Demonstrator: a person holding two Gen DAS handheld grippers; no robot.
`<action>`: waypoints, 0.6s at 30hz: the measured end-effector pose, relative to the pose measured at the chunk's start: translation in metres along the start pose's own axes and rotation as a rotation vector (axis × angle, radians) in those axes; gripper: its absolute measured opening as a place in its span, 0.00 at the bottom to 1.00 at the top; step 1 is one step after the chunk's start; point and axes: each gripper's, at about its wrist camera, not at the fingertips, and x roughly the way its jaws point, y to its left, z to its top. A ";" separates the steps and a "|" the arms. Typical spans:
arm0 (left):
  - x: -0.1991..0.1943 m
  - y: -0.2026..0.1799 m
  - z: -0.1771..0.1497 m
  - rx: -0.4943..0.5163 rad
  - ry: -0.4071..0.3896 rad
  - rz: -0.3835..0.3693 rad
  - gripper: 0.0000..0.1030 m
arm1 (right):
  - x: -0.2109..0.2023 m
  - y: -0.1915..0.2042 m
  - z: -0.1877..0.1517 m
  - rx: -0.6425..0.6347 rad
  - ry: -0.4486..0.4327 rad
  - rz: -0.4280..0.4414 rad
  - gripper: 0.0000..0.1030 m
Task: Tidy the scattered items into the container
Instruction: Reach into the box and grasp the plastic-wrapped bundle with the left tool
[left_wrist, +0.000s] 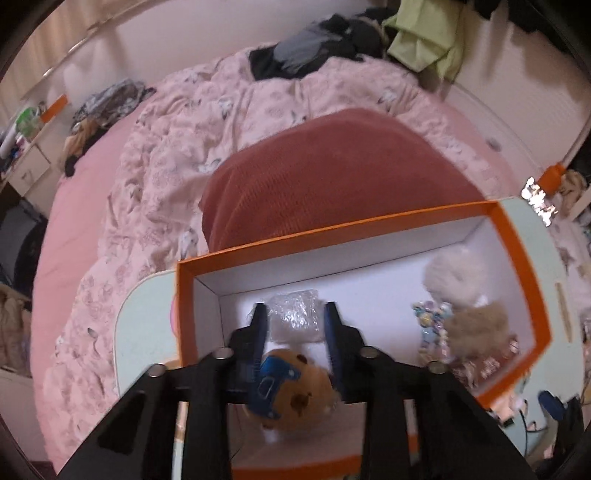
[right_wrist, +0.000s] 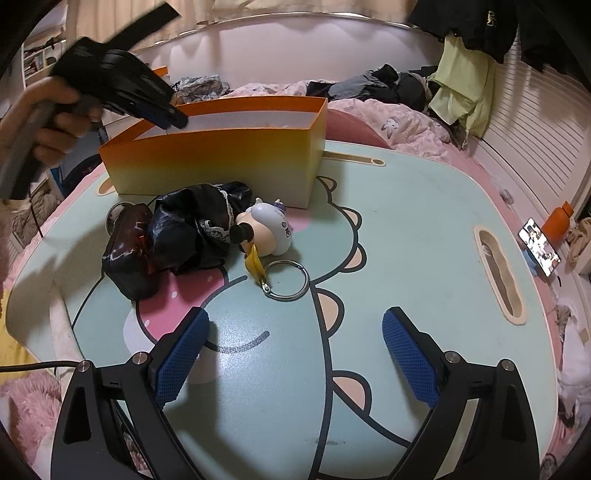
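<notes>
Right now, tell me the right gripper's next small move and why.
Probably ease the right gripper forward to the figurine keychain: its jaws stand open and empty, and the keychain lies loose on the table just ahead, outside the orange box.

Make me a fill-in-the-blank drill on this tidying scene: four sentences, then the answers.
The box on the table is coloured ____.
The metal ring lies on the table, ____ the box.
The right hand-held gripper has its jaws ____, with nothing between them.
The white fluffy toy lies ____ the box.
Answers: orange; outside; open; inside.
</notes>
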 end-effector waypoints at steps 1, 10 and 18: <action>0.005 0.000 0.002 -0.006 0.002 0.013 0.43 | 0.000 0.000 0.000 0.000 0.000 0.000 0.92; 0.023 -0.009 -0.003 0.076 -0.003 0.152 0.28 | -0.001 0.000 0.000 -0.001 -0.001 0.000 0.92; -0.005 0.002 -0.004 0.046 -0.072 0.014 0.27 | -0.001 -0.001 0.001 -0.002 -0.001 0.004 0.92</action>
